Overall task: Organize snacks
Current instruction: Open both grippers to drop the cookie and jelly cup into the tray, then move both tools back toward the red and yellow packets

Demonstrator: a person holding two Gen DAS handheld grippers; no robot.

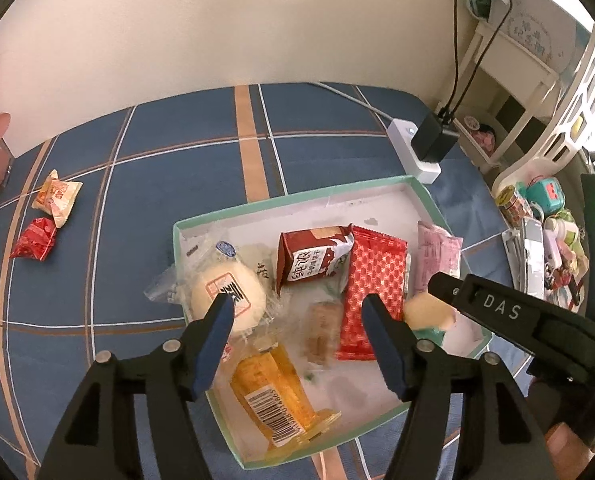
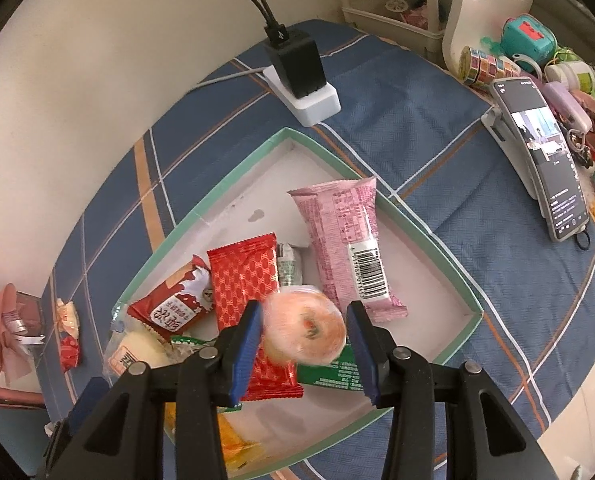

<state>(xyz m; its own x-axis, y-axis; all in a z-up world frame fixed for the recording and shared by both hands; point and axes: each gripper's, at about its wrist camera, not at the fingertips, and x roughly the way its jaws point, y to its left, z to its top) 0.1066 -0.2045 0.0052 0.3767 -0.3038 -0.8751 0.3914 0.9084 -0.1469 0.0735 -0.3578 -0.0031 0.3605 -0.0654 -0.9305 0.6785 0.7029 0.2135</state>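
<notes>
Right gripper (image 2: 303, 334) held a round, clear-wrapped pastry (image 2: 305, 330) between its blue pads, above the near part of the mint-rimmed box (image 2: 225, 184). Left gripper (image 1: 299, 312) hovered over the same box with jaws parted, clamping nothing; a small blurred wafer snack (image 1: 323, 330) lay below the gap. Inside the box lay a pink packet (image 2: 347, 240), a red patterned packet (image 2: 245, 276) and a white bun (image 1: 227, 294). Two wrapped candies (image 1: 47, 212) sat on the blue plaid cloth (image 1: 317, 120), far left of the box.

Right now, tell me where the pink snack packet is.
The pink snack packet lies inside the green-rimmed box, along its right wall beside the red patterned packet, just beyond the right gripper.
</notes>
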